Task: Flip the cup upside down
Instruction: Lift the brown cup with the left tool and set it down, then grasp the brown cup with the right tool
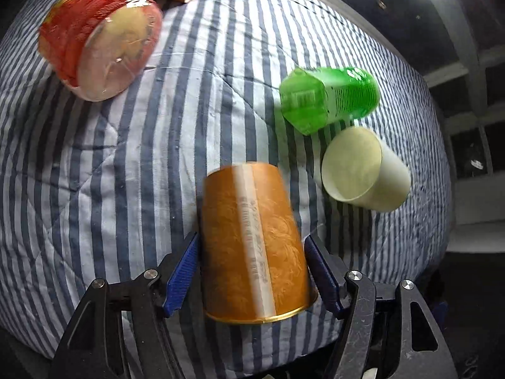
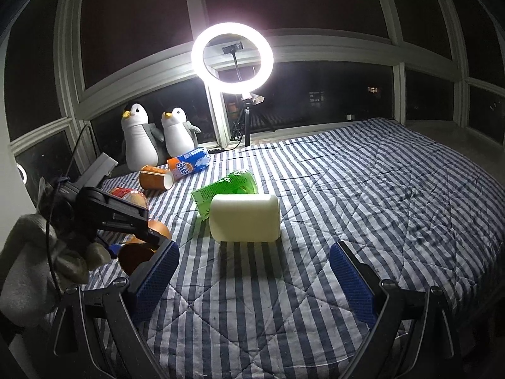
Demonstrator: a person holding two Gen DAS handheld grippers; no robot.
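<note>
My left gripper (image 1: 252, 271) is shut on an orange paper cup (image 1: 252, 240) with a gold rim, held between both blue pads over the striped bed, rim toward the camera and base pointing away. In the right wrist view part of this orange cup (image 2: 139, 252) shows at the left under the left gripper's black body. My right gripper (image 2: 252, 281) is open and empty above the quilt, facing a cream cup (image 2: 245, 218) that lies on its side. The cream cup also shows in the left wrist view (image 1: 363, 170), lying on its side.
A green cup (image 1: 328, 98) lies by the cream one. A red noodle cup (image 1: 98, 41), another orange cup (image 2: 156, 177) and a blue-orange cup (image 2: 189, 162) lie further off. Two plush penguins (image 2: 154, 135) and a ring light (image 2: 232, 53) stand at the bed's far edge.
</note>
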